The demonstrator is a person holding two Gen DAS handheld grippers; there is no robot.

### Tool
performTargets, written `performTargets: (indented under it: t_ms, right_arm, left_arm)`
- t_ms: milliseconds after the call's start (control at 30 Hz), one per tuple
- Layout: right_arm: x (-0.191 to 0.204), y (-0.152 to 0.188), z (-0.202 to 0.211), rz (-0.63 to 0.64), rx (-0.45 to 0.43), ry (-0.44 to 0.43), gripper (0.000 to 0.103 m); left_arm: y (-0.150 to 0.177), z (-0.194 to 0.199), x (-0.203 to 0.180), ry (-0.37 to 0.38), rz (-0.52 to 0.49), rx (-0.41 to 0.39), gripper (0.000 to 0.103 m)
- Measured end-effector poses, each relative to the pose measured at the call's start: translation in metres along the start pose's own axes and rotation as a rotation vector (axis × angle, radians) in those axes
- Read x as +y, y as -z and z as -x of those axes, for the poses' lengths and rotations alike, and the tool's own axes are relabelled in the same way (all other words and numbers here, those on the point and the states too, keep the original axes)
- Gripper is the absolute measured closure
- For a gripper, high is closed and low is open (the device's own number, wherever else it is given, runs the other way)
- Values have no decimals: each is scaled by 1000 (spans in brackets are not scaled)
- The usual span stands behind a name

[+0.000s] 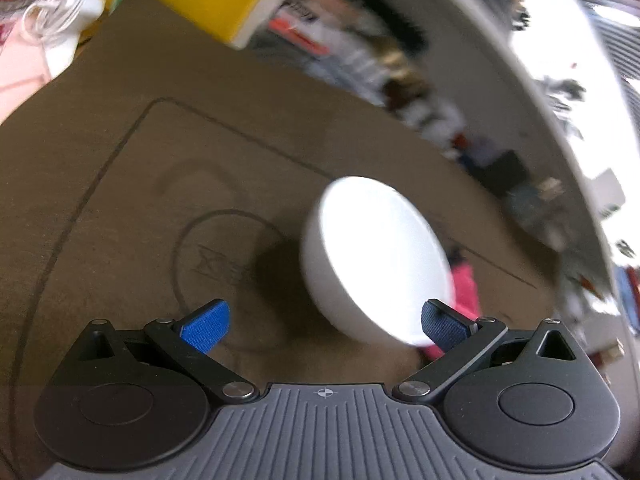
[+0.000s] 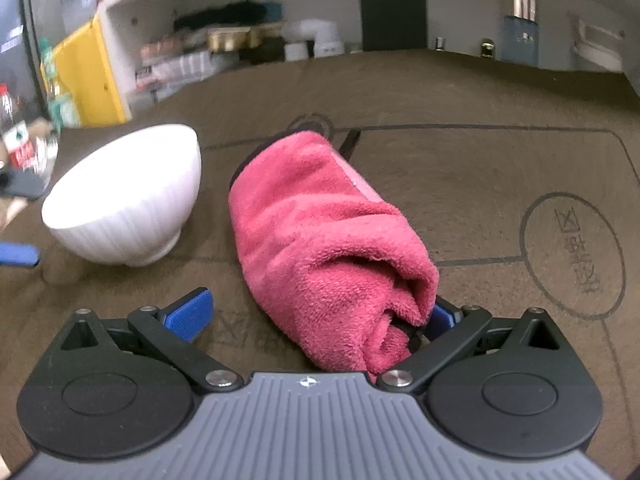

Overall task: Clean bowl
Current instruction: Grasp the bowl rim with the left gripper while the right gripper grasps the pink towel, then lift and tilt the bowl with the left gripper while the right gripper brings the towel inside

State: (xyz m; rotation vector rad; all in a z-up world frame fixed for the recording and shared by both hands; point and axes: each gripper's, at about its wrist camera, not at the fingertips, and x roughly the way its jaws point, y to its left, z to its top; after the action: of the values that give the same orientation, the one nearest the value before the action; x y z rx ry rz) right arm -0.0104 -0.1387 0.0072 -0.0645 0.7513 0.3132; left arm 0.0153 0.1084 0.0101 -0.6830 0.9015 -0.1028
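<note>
A white ribbed bowl (image 2: 128, 200) stands upright on the brown mat, left of a rolled pink towel (image 2: 320, 240). My right gripper (image 2: 316, 316) is open. The towel's near end lies between its jaws, against the right fingertip (image 2: 440, 316), which it partly hides. In the left wrist view the bowl (image 1: 376, 260) is blurred and sits just ahead of my open left gripper (image 1: 326, 324), close to the right fingertip (image 1: 444, 326). A bit of the pink towel (image 1: 466, 292) shows behind the bowl. One blue finger of the left gripper (image 2: 18, 254) pokes in beside the bowl in the right wrist view.
The brown mat (image 2: 480, 168) carries drawn lines and a printed circle (image 2: 572, 256). A yellow cabinet (image 2: 90, 76) and white shelves with clutter (image 2: 240, 40) stand behind. A dark chair back (image 2: 394, 20) is at the far edge. Bottles (image 2: 24, 140) stand at far left.
</note>
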Motion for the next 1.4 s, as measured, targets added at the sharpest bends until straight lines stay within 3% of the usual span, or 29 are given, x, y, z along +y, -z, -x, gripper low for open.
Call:
performTargets:
  t_ms: [100,200,233,300,367,400,433,533,633,733,800,867,900,933,967,1000,1033,1067,1133,1200,1300,1367,1400]
  right_arm:
    - [14,2,1,61,-15,67,0]
    - [6,6,8,82,-79,131,0]
    - [-3,6,10,59,-95,115,0]
    - [-23,5,11,-12,-99,-30,1]
    - [-30,2,6,-31,-81,-58,11]
    - [-30,0,3,-25,-70,-48,24]
    - [-26,-1,-1,-12,-55,-33,42]
    - [-28,-3,-6,0,-31,-26,45]
    - [-32,-1,-2,-23,-46,-51,57]
    - [-41,2,3,-46,-50,-67,57]
    - [-45,1,2,-64,-39,-84,55]
    - [-52,-6,4,-50,-23,-75,22]
    - [-56,-9,5,-33,-27,-47,0]
    - [-62,-12,7,-13,-38,-16,1]
    - [-66,-15,5,-2,-44,-6,4]
    - [-70,-19,2,-25,-42,-38,18]
    - [-74,-22,-1,-48,-39,-70,54]
    - [-78,-26,0,-72,-45,-98,68]
    - [-76,-30,8,-61,-96,-98,76]
    - [-71,-29,14,-26,-141,-82,77]
    - [-63,-18,24,-19,-166,-94,78]
    - [-75,-24,24,-44,-217,-104,78]
    - [-83,-28,21,-58,-237,-113,79]
  left_arm:
    - [7,-16,-12,-40,-46,-17,1]
    - [16,-24,-28,-68,-116,-16,15]
    - [19,-26,-34,-69,-145,-9,30]
    - [17,-27,-37,-64,-157,2,40]
    - [15,-28,-37,-68,-151,11,44]
    - [14,-27,-37,-77,-144,12,50]
    - [13,-27,-37,-94,-151,10,66]
    - [12,-25,-33,-94,-179,9,80]
    - [19,-21,-39,-129,-271,-22,81]
    - [27,-17,-49,-165,-340,-54,79]
    - [31,-17,-57,-174,-382,-61,78]
    - [27,-21,-63,-178,-390,-51,75]
    - [24,-27,-69,-182,-385,-47,73]
    - [20,-31,-70,-184,-378,-38,71]
    - [19,-33,-69,-182,-371,-29,69]
    - [19,-35,-70,-184,-372,-27,67]
    - [17,-41,-73,-186,-374,-25,66]
    - [18,-42,-73,-186,-382,-24,66]
    - [20,-40,-73,-180,-393,-23,67]
    - [18,-41,-71,-156,-368,-21,69]
    - [16,-40,-67,-123,-341,-32,86]
    - [17,-36,-71,-98,-347,-38,88]
    - [23,-32,-79,-105,-399,-69,89]
